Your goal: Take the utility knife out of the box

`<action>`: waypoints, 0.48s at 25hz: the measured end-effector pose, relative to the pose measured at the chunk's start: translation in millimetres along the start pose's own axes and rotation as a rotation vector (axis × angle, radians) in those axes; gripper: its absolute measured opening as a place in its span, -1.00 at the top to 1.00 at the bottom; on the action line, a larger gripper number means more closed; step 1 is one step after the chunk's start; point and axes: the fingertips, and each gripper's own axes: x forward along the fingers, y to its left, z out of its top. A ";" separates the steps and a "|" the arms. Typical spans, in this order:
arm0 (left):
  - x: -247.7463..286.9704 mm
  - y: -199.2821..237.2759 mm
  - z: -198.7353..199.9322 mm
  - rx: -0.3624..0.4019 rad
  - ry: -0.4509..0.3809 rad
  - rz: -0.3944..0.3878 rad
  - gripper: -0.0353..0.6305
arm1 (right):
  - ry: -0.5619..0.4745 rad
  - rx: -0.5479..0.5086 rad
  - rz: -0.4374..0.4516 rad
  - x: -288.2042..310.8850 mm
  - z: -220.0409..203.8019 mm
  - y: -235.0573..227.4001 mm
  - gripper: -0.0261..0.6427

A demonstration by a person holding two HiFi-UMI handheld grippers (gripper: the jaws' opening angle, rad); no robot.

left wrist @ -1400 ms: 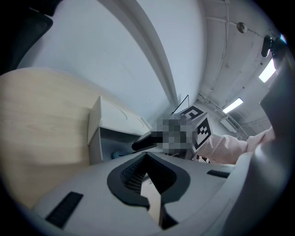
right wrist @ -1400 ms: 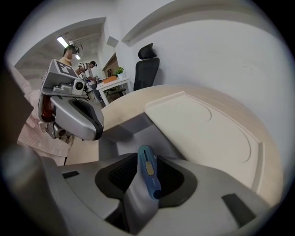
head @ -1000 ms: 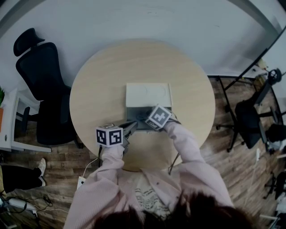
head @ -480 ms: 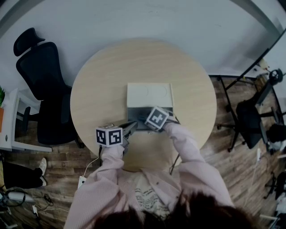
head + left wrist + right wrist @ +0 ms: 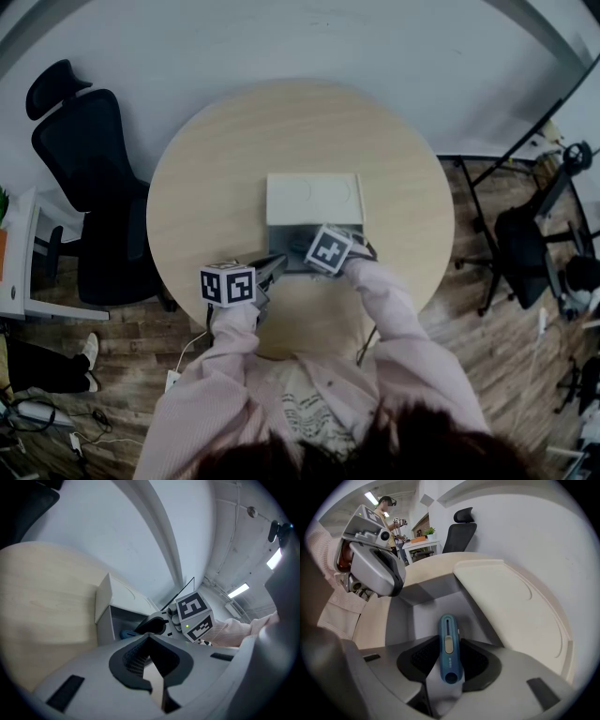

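Right tool (image 5: 448, 663): jaws clamped on the utility knife (image 5: 447, 641), one dark pad on each flat side of the handle. Knife is blue with a pale slider on top and a round hole at the end nearest the tool's body. It runs lengthwise along the jaws, and its far end points ahead of the tool over the grey floor of the box (image 5: 407, 620). It lies within the box's walls; I cannot tell whether it rests on the floor or is raised off it.

Box is open. Its cream lid (image 5: 511, 606) is folded back flat and lies ahead and to the right of the right tool. From the head view the right tool reaches into the box from the near side, marker cube uppermost.

Left tool (image 5: 150, 641): jaw tips together, nothing between them; only a thin sliver of the surface (image 5: 216, 178) shows in the narrow gap behind the tips. It sits to the left of the right tool, outside the box, over the near edge of the round pale-wood surface. In its own view the box's open side is just ahead, with the right tool ahead and to the right.

Both tools are held by arms in pink sleeves (image 5: 394, 328). A black office chair (image 5: 80, 178) stands off the surface, well to the left of the left tool.
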 end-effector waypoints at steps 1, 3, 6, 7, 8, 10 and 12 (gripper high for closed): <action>-0.6 0.5 0.1 0.000 0.000 0.000 0.87 | 0.001 -0.007 -0.004 -0.1 -0.1 0.1 0.48; -1.3 1.9 0.1 0.001 0.000 0.001 0.87 | 0.007 -0.016 -0.014 -0.1 -0.2 -1.1 0.50; -1.7 2.7 -0.2 0.001 0.004 -0.001 0.87 | 0.007 -0.009 0.003 1.4 0.1 2.1 0.50; -2.0 2.7 -0.8 0.002 0.007 -0.001 0.87 | 0.006 -0.006 0.010 1.9 -0.2 3.8 0.50; -2.4 2.6 -1.3 0.002 0.010 -0.002 0.87 | 0.009 -0.005 0.009 1.9 -0.8 4.1 0.50; -3.2 3.1 -1.3 0.002 0.015 -0.004 0.87 | 0.017 -0.005 0.005 1.4 -1.7 3.4 0.50; -3.3 5.2 -1.2 0.004 0.020 0.001 0.87 | 0.023 0.005 0.020 1.5 -3.7 5.6 0.50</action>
